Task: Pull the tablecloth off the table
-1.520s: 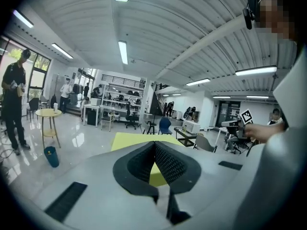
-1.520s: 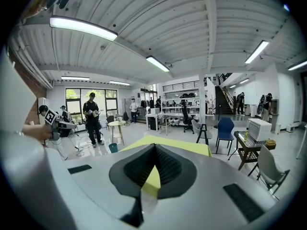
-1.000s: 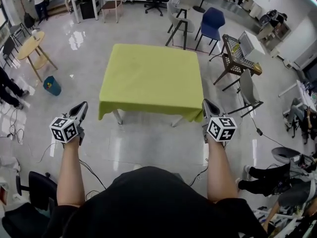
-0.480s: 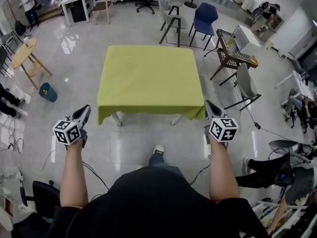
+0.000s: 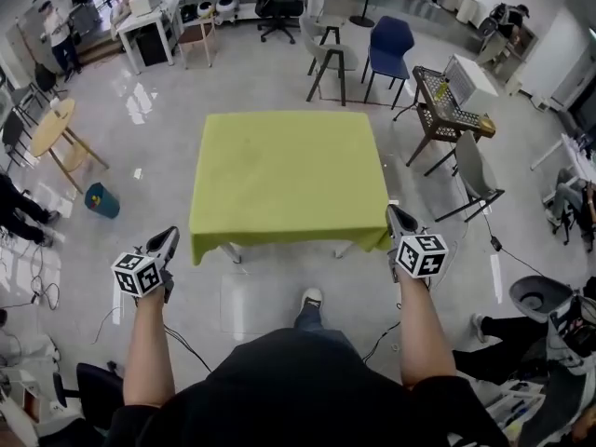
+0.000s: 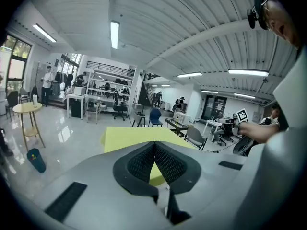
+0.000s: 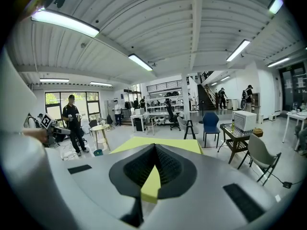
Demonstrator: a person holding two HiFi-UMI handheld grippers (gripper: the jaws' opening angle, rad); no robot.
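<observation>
At the far left of the head view a round wooden table [image 5: 53,127] stands on the shiny floor [image 5: 261,82]. A blue-green bucket [image 5: 101,200] sits just below it in the picture. Your left gripper [image 5: 169,236] is at the lower left and points up the frame. Its jaws are pressed together with nothing between them, and it is well apart from the cloth. The yellow-green tablecloth [image 5: 289,170] lies flat over the surface in the middle of the frame. Its near edge hangs down, and white table legs [image 5: 230,252] peek out under it. One shoe [image 5: 311,298] shows on the floor below the cloth, at the lower middle. Your right gripper [image 5: 392,214] is at the lower right, and in the picture its tip sits beside the near right corner of the cloth. Its jaws are pressed together too and hold nothing. The right gripper view shows the cloth some way ahead of them. At the upper right are a blue chair [image 5: 388,43] and a grey chair [image 5: 470,170].
</observation>
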